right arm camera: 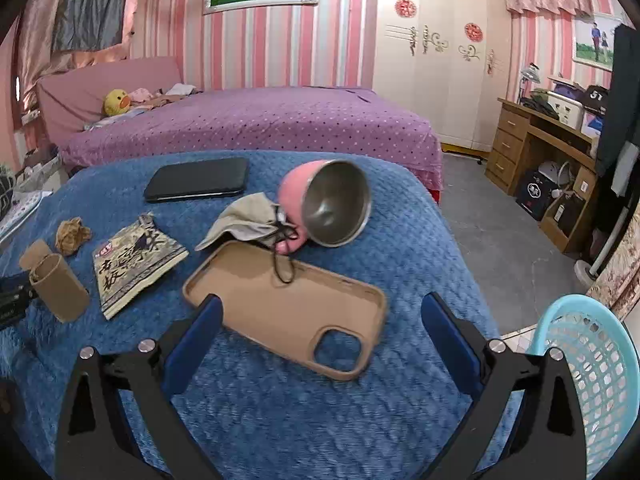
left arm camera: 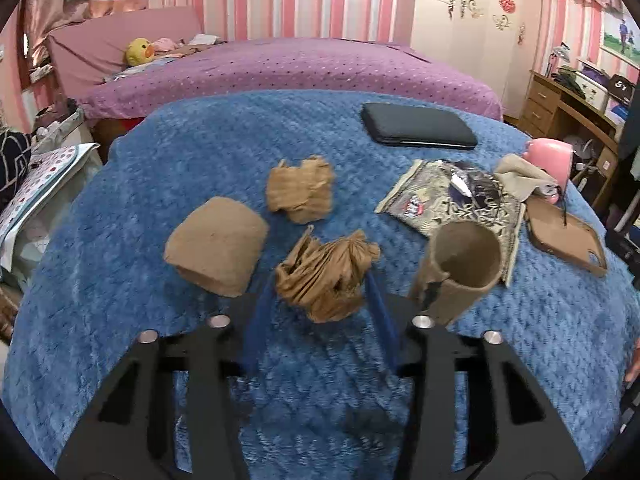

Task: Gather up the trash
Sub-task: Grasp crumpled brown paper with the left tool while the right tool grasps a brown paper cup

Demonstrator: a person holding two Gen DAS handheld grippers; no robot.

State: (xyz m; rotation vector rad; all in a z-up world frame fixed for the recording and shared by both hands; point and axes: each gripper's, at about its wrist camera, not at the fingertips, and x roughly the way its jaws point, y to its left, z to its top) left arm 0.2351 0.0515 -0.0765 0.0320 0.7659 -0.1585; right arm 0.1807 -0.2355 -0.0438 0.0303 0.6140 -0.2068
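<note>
We've got the left gripper [left arm camera: 320,292] pinched on a crumpled brown paper wad [left arm camera: 326,280], blue pads on both its sides, so it's held for lifting off the blue blanket [left arm camera: 200,144]. No earlier view, so we judge the grip from the pads alone.

More trash lies nearby: a 2nd paper wad [left arm camera: 301,190] behind it, a cardboard tube [left arm camera: 218,244] to the left, another tube [left arm camera: 460,268] upright-ish on the right, and a snack wrapper [left arm camera: 452,200].

Right gripper [right arm camera: 320,332] is wide, nothing in it, hovering over a tan phone case [right arm camera: 288,304], prob. not trash. The teal basket [right arm camera: 592,364] sits at the bed's right edge, likely where the wad goes.
</note>
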